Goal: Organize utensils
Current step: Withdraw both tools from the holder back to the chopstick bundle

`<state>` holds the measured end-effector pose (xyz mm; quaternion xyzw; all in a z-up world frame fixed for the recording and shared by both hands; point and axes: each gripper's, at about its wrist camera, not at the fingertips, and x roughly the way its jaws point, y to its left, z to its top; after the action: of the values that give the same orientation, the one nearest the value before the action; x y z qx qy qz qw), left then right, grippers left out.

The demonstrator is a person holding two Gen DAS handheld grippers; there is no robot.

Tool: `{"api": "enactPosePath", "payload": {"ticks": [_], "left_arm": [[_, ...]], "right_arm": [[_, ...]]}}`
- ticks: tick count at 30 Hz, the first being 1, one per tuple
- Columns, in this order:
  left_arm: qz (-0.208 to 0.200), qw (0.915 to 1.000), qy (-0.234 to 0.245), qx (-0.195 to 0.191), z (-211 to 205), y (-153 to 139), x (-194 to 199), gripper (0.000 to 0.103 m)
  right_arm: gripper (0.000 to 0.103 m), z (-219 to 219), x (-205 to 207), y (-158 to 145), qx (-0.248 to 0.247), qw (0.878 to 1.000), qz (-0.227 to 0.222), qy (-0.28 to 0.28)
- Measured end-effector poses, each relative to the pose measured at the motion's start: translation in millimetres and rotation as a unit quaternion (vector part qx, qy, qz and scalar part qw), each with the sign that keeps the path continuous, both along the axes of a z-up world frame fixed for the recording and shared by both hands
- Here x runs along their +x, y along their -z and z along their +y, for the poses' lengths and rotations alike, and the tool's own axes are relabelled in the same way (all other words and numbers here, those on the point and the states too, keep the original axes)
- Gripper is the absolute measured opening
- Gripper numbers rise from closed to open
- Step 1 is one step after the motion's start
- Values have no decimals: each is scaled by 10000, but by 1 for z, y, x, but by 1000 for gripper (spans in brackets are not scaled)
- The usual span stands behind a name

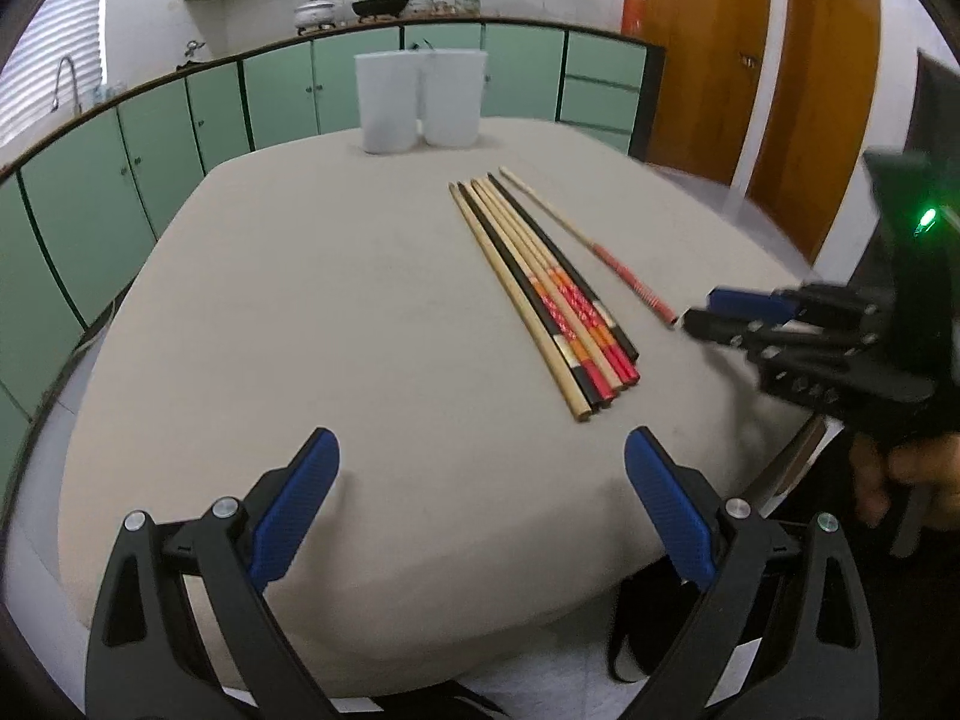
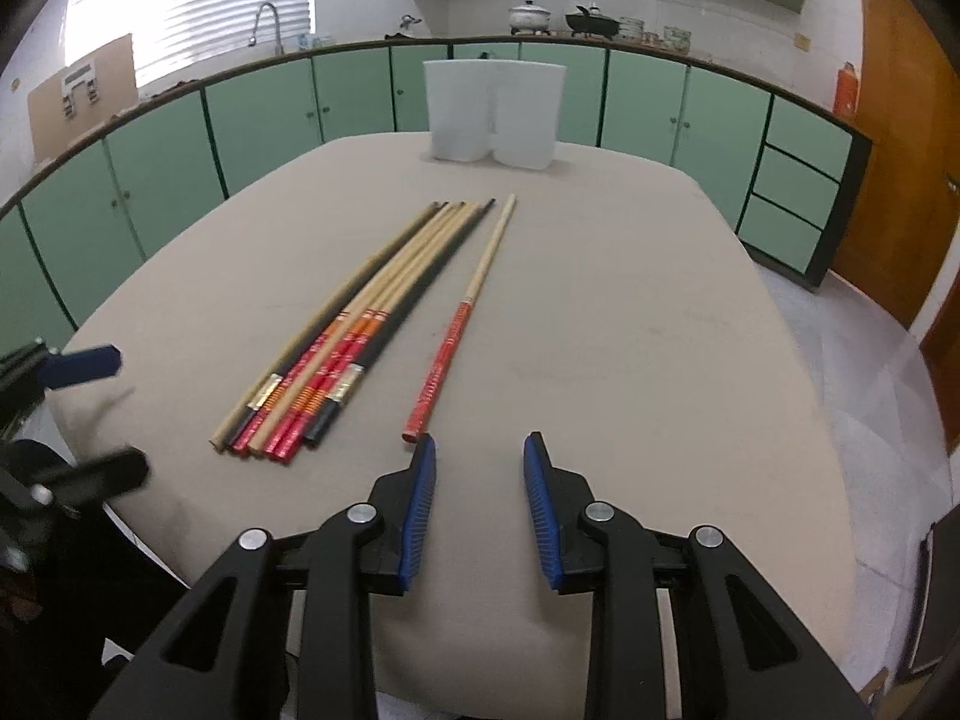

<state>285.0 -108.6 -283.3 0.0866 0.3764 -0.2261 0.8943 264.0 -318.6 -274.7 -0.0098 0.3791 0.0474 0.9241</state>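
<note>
Just ahead of the right gripper (image 2: 477,450), on the beige desk (image 2: 630,330), lies a single chopstick (image 2: 461,324): pale wood along its far half, red with a printed pattern along the near half, its red butt end close to the tip of the gripper's left-hand finger, though contact cannot be told. To the left of it, a little apart, a bundle of chopsticks (image 2: 354,324) lies side by side and touching; some are plain pale wood, some black with a gold band, some red and orange at the near ends, all with their thin tips pointing away.

The right gripper's blue pads (image 2: 420,510) are spread partway with nothing between them, only bare desk. The left gripper (image 1: 480,450) is spread wide and empty, hovering over the near edge of the desk, with the bundle (image 1: 540,288) ahead of it and to its right. A person's hand (image 1: 900,480) shows behind the right gripper's handle.

Beyond the chopsticks, at the far edge of the desk, two white containers (image 2: 495,111) stand upright and touching. Behind them runs a counter with green cabinet doors (image 2: 258,114), a faucet (image 2: 267,21), pots (image 2: 531,15), a blinded window (image 2: 192,0), and wooden doors (image 1: 810,78) to the right.
</note>
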Motion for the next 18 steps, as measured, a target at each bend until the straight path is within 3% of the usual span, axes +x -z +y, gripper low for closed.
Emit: {"api": "enactPosePath", "payload": {"ticks": [8,18], "left_arm": [[0,9993,-305,209,-14,11,17,93],[1,9987,-500,106,-3,7,21,93]], "right_arm": [[31,-2,1,1,105,9999,-4,0],[31,19,-6,0,-69,9995,-106,-301]]}}
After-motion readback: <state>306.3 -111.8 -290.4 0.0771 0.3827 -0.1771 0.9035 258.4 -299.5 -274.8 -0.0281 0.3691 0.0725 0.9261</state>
